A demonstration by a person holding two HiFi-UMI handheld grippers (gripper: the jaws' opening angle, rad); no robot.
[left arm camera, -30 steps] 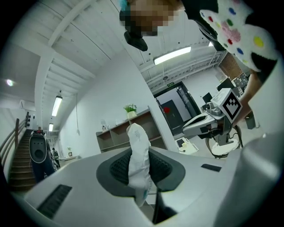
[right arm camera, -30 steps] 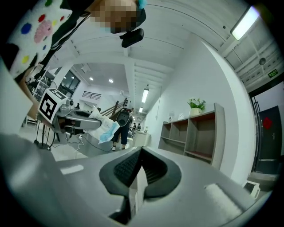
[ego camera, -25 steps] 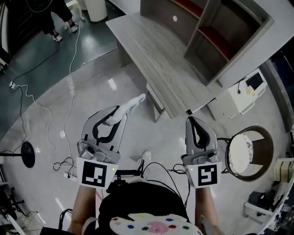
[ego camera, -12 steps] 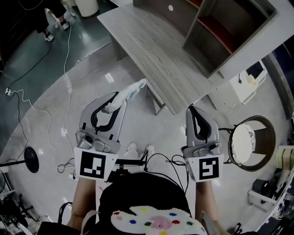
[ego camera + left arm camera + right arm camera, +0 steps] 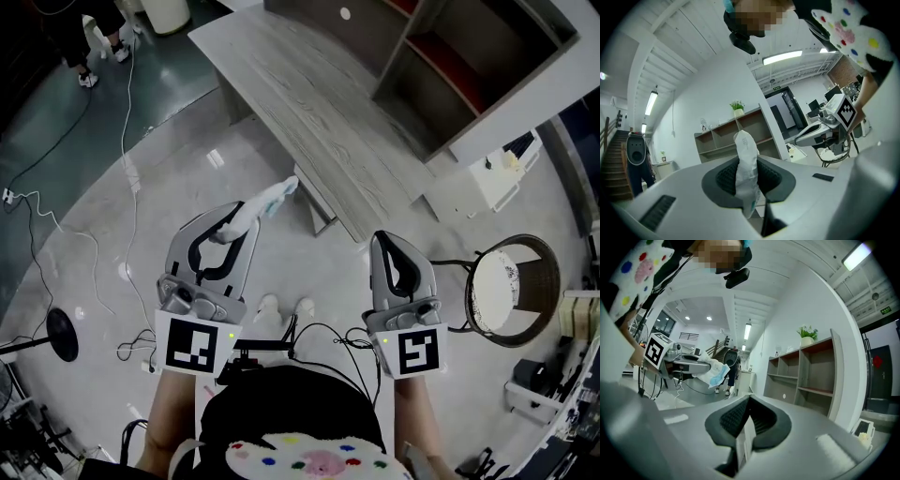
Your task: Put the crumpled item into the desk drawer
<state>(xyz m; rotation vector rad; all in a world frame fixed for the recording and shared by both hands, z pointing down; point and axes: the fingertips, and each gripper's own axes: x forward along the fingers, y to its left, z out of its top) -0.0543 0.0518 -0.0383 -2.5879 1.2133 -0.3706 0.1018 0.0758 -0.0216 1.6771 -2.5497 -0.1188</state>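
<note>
A crumpled white item with blue print [image 5: 269, 201] sticks out of my left gripper [image 5: 240, 221], which is shut on it and held above the floor short of the desk. In the left gripper view the crumpled item [image 5: 743, 152] stands upright between the dark pads, pinched at my left gripper [image 5: 747, 180]. My right gripper [image 5: 382, 240] hangs shut and empty to the right, near the desk's front corner; its jaws [image 5: 746, 425] meet with nothing between them. The grey wooden desk [image 5: 309, 103] runs diagonally ahead, with a drawer box [image 5: 316, 201] under its near edge.
A grey shelf unit [image 5: 450, 66] stands on the desk's far side. A round stool [image 5: 511, 291] is at the right. Cables [image 5: 131, 216] trail over the glossy floor at left, beside a black lamp base [image 5: 58, 332]. A person's legs [image 5: 89, 37] show at the top left.
The desk has slid up and left in the head view, as the camera shifted. Both grippers keep their pose, the left still holding the crumpled item. The person's feet now show below.
</note>
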